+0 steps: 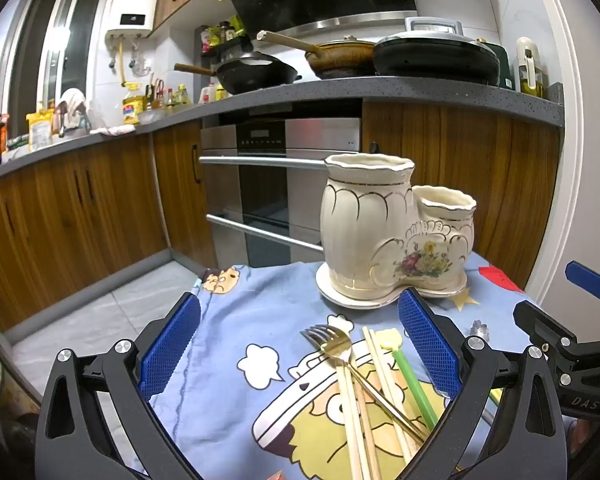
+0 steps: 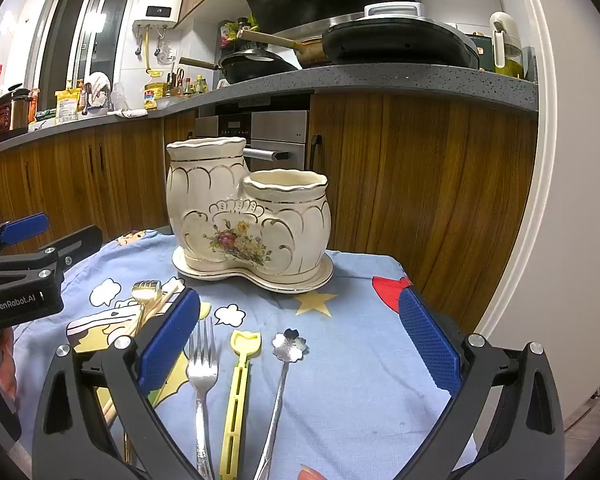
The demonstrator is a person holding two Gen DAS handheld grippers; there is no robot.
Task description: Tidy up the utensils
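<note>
Hand-held gripper (image 2: 299,344) agape; ceramic holder (image 2: 247,216) beyond silver fork (image 2: 201,364).

Glossy glazed ceramic on the cream utensil holder (image 2: 248,216), gilt lines catching the light. Soft matt printed cloth (image 2: 360,320) over the bench, faintly creased. Polished gold metal on one fork (image 1: 332,344), bright silvery steel on the other fork (image 2: 202,368) and the flower-headed spoon (image 2: 288,346). Pale bare wood for the chopsticks (image 1: 380,364). Dull yellow plastic on the slotted utensil (image 2: 240,384), smooth green plastic on the stick (image 1: 414,384). Rough, knurled blue pads (image 2: 430,340) on matt black frames.
</note>
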